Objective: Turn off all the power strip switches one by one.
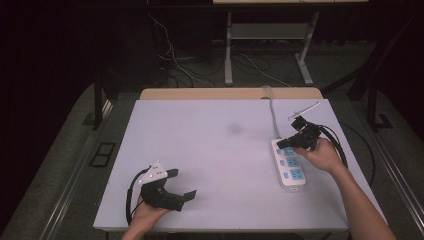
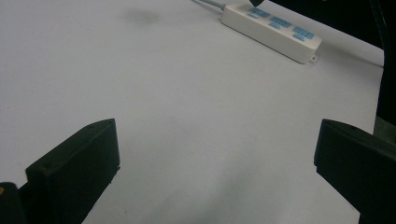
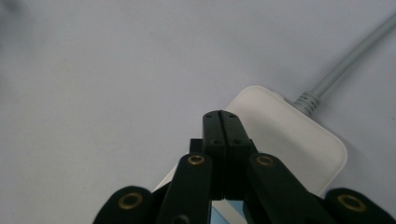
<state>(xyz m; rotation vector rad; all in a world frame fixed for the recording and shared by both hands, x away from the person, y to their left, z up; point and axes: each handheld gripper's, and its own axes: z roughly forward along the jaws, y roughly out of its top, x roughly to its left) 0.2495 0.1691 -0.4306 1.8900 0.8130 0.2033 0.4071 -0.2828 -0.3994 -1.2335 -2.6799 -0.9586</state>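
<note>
A white power strip [image 1: 290, 168] with blue sockets lies on the right side of the white table [image 1: 210, 150]; its grey cable [image 1: 273, 112] runs off toward the far edge. My right gripper [image 1: 279, 145] is shut, jaws pressed together with nothing between them. Its tip sits over the cable end of the strip [image 3: 285, 135]; I cannot tell whether it touches. In the right gripper view that gripper [image 3: 226, 116] points past the strip's rounded corner, next to the cable [image 3: 345, 65]. My left gripper [image 1: 182, 184] stands open near the front left edge, with nothing in it. The left gripper view shows its jaws [image 2: 217, 140] wide apart, the strip [image 2: 273, 29] far ahead.
A faint dark smudge [image 1: 234, 129] marks the table's middle. A thin metal rod [image 1: 306, 109] lies near the far right corner. Black cables [image 1: 340, 145] trail from the right gripper. Beyond the table are desk legs [image 1: 228, 50] and floor wiring.
</note>
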